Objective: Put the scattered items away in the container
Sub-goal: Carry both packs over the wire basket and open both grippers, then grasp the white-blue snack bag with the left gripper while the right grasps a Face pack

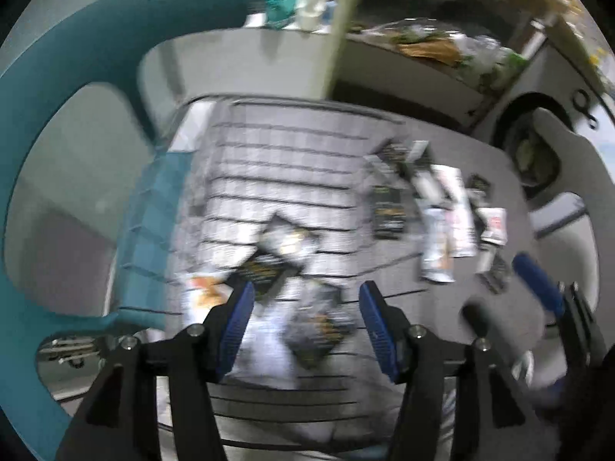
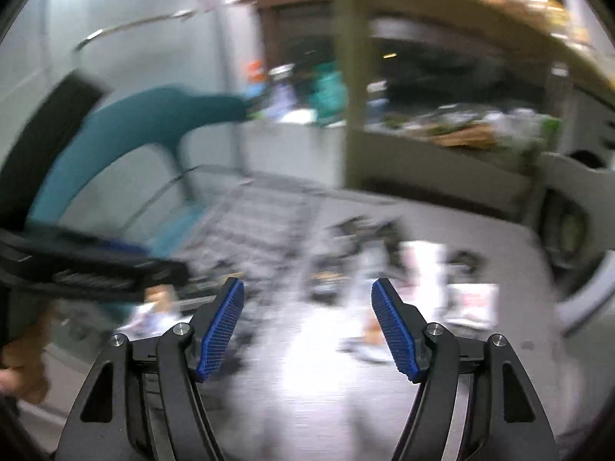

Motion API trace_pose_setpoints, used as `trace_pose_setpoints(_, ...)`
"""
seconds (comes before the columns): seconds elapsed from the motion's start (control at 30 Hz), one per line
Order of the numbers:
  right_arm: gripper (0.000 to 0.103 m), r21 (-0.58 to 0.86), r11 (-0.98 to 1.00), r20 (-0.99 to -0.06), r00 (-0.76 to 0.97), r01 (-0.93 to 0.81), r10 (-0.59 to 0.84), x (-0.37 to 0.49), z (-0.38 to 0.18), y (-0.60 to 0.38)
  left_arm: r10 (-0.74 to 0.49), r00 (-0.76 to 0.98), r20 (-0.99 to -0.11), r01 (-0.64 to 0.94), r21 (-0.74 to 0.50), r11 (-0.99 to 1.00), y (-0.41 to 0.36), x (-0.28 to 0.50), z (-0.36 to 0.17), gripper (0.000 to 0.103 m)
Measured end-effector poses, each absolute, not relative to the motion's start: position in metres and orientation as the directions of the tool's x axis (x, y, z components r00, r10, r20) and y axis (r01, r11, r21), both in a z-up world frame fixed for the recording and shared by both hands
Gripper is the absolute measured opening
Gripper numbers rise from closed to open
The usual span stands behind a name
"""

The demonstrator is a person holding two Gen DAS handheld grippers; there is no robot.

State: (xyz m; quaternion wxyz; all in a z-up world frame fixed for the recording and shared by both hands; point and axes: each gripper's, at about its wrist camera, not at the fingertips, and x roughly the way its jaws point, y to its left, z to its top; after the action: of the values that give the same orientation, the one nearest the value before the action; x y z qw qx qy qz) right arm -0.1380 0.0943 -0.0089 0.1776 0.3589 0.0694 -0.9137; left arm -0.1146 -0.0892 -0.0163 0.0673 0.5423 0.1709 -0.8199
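A wire basket (image 1: 269,161) stands on a grey table (image 1: 453,307), with several dark and white sachets (image 1: 269,265) lying inside it. My left gripper (image 1: 305,303) is open and empty, hovering over the basket's near part. More sachets (image 1: 442,207) lie scattered on the table right of the basket. In the blurred right wrist view my right gripper (image 2: 307,299) is open and empty above the table, with the scattered sachets (image 2: 472,299) ahead and the basket (image 2: 253,223) ahead on the left. The right gripper's blue pad also shows in the left wrist view (image 1: 538,288).
A teal chair (image 1: 77,77) stands at the table's left edge, close behind the basket. A white chair (image 1: 569,153) stands at the right. A cluttered shelf unit (image 1: 442,46) is behind the table. The left tool and hand (image 2: 77,269) cross the right wrist view.
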Motion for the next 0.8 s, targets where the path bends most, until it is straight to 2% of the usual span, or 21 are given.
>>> trace_pose_setpoints(0.1,0.069,-0.068,-0.966,-0.696,-0.706,0.249,-0.133,-0.155,-0.019,0.146,0.115,-0.416,-0.902,0.227,-0.226,-0.947,-0.044,-0.135,-0.007,0.063)
trace_pose_setpoints(0.2,0.069,-0.059,-0.978,-0.753,-0.652,0.202,-0.09,-0.166,-0.053,0.185,0.142,-0.401,-0.905,0.154,-0.22,-0.963,0.007,-0.163,-0.012,0.064)
trace_pose_setpoints(0.3,0.069,-0.038,-0.973,-0.796,-0.596,0.226,-0.107,-0.168,-0.091,0.201,0.139,-0.36,-0.923,0.126,-0.196,-0.972,0.044,-0.187,-0.033,0.064)
trace_pose_setpoints(0.43,0.069,-0.048,-0.969,-0.794,-0.598,0.241,-0.11,-0.174,-0.124,0.217,0.095,-0.304,-0.948,0.138,-0.142,-0.98,0.07,-0.215,-0.07,0.064)
trace_pose_setpoints(0.8,0.072,-0.015,-0.941,-0.809,-0.557,0.339,-0.188,-0.211,-0.162,0.225,0.055,-0.232,-0.971,0.169,-0.096,-0.981,0.074,-0.249,-0.119,0.064)
